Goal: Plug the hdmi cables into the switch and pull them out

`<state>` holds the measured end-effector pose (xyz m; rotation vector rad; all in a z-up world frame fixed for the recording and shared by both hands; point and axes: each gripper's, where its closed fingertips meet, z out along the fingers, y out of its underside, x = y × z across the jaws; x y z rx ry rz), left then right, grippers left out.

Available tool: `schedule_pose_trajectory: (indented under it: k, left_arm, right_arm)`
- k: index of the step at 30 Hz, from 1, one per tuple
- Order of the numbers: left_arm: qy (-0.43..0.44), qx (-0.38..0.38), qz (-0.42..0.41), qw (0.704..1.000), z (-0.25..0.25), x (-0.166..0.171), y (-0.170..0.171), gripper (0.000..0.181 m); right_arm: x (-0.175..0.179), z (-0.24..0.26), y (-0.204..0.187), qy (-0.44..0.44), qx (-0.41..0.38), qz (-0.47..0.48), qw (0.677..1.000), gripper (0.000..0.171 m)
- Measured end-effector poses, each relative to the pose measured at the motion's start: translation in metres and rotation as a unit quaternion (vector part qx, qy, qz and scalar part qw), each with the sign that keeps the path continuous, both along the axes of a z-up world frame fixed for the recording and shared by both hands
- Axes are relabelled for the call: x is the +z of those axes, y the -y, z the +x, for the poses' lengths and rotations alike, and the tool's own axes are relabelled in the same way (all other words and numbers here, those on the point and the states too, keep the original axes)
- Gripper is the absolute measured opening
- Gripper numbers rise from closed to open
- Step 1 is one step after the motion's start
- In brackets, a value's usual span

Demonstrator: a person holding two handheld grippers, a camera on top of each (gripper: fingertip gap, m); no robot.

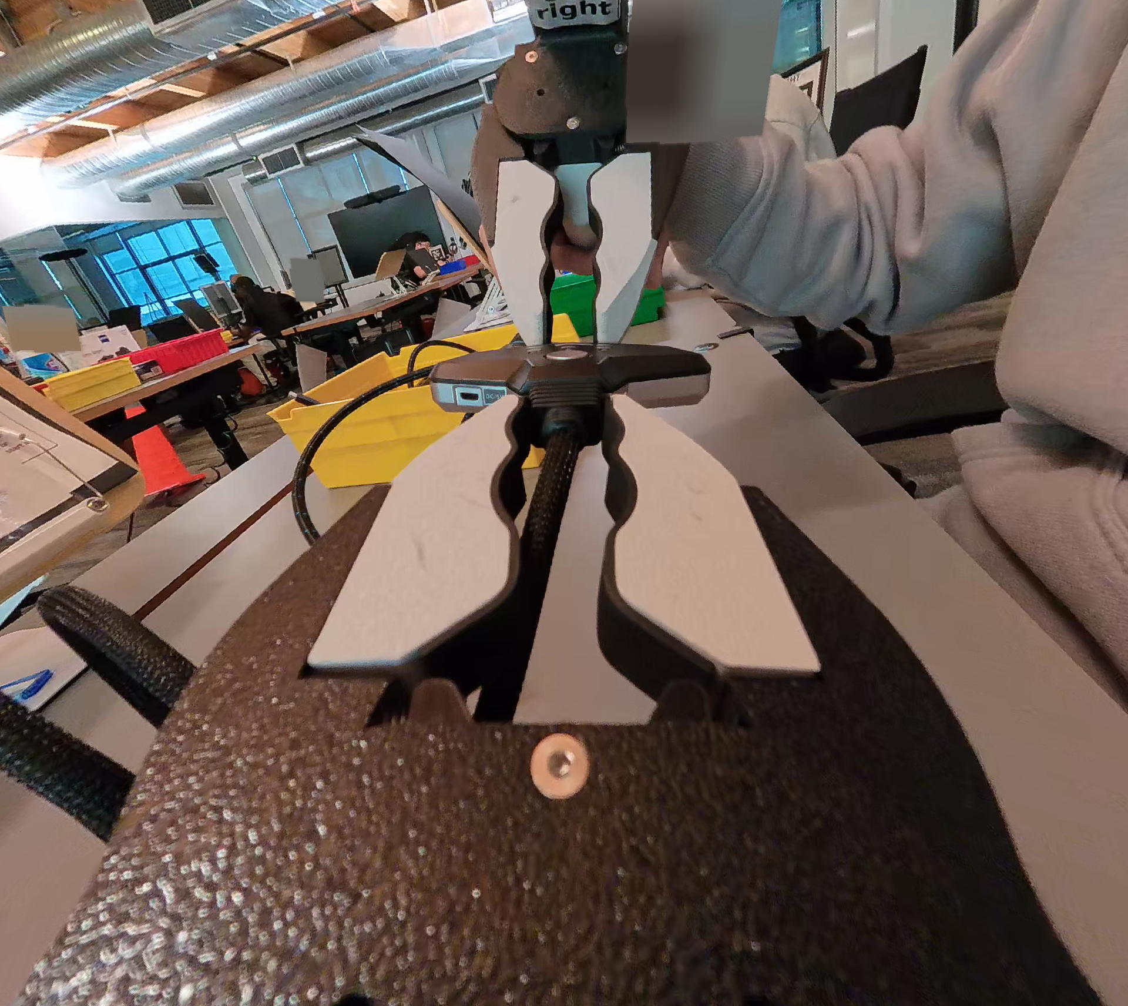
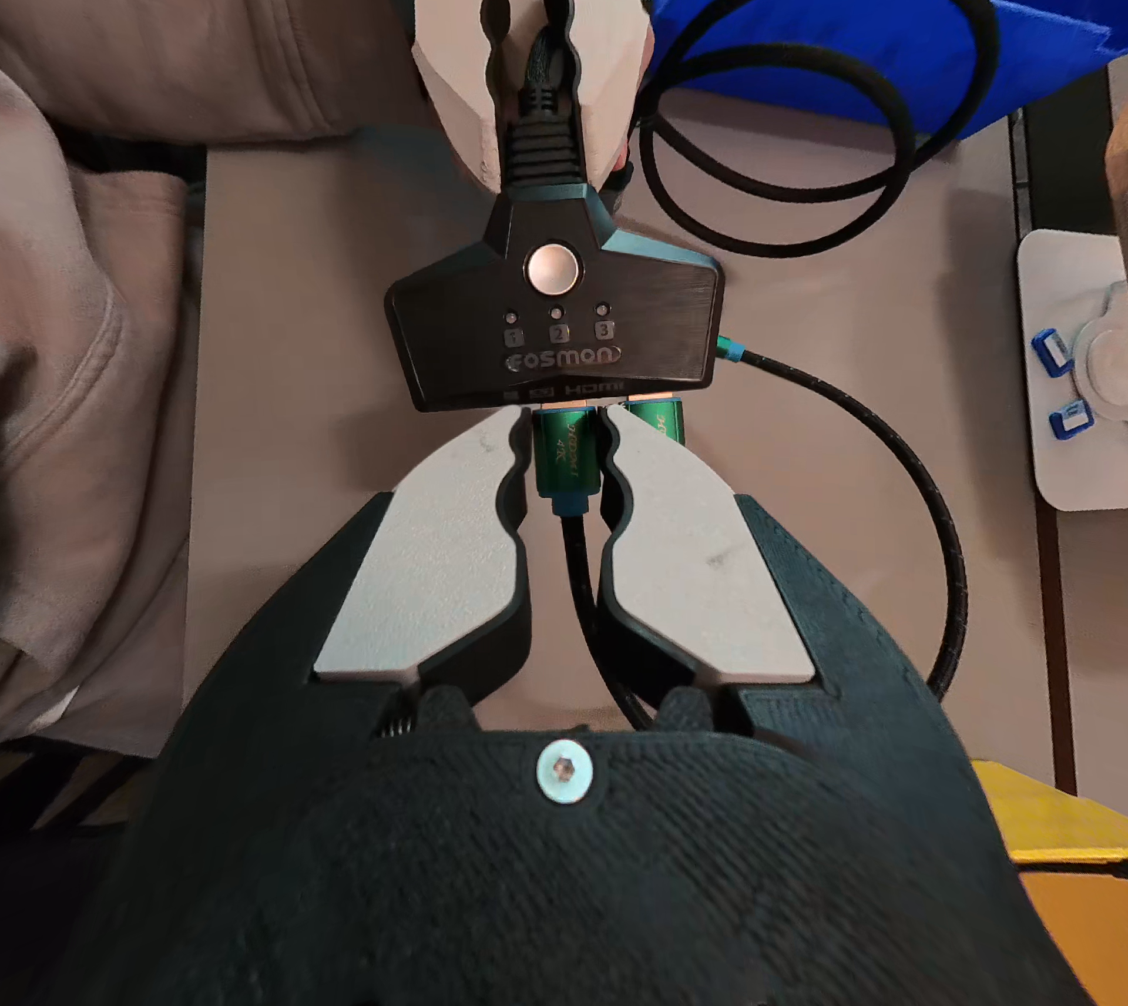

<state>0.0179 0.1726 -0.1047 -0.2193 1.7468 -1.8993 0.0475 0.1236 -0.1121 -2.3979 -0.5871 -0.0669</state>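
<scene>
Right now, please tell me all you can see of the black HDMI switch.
The HDMI switch is a flat, T-shaped black box with a brushed, metal-looking top, lying on the pale table. It bears a round silvery button and three small lights. Its own thick braided cable leaves the narrow end, where the left claw grips it. Two green plugs sit at the wide edge; the right claw is shut on the green plug in the middle.

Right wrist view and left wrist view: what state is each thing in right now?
Switch: flat on the table, lamps unlit.
Middle green plug: seated in the switch, right tool shut on it.
Second green plug: seated beside it.
Left tool: shut on the switch's braided cable.
Black cable: coiled.
</scene>
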Motion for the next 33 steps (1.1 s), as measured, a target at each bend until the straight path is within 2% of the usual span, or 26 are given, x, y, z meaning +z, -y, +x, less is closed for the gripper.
schedule_pose_trajectory:
  k: [8, 15, 21, 24, 30, 33]
  left_arm:
    - [0.002, -0.001, -0.007, 1.0, 0.0, 0.002, 0.0, 0.022]
    - [0.002, 0.004, -0.002, 1.0, 0.001, 0.0, 0.001, 0.022]
    - [-0.002, 0.012, 0.008, 1.0, 0.003, -0.003, -0.001, 0.022]
    - [-0.001, 0.011, 0.007, 1.0, 0.003, -0.003, -0.001, 0.022]
    - [0.001, 0.017, -0.001, 1.0, 0.002, -0.001, -0.007, 0.022]
    - [0.001, 0.017, 0.012, 1.0, 0.002, -0.003, -0.004, 0.022]
  right_arm:
    - [0.001, 0.0, 0.006, 0.013, -0.003, -0.001, 1.0, 0.024]
    - [-0.002, 0.004, 0.005, 0.013, -0.019, 0.0, 1.0, 0.02]
    - [-0.011, 0.004, 0.001, 0.026, -0.013, -0.005, 1.0, 0.027]
    - [-0.012, 0.008, 0.0, 0.054, -0.006, -0.003, 0.999, 0.02]
    - [-0.01, 0.008, -0.008, 0.076, 0.017, 0.021, 0.997, 0.019]
    - [-0.016, 0.008, -0.006, 0.087, 0.025, 0.001, 0.996, 0.02]
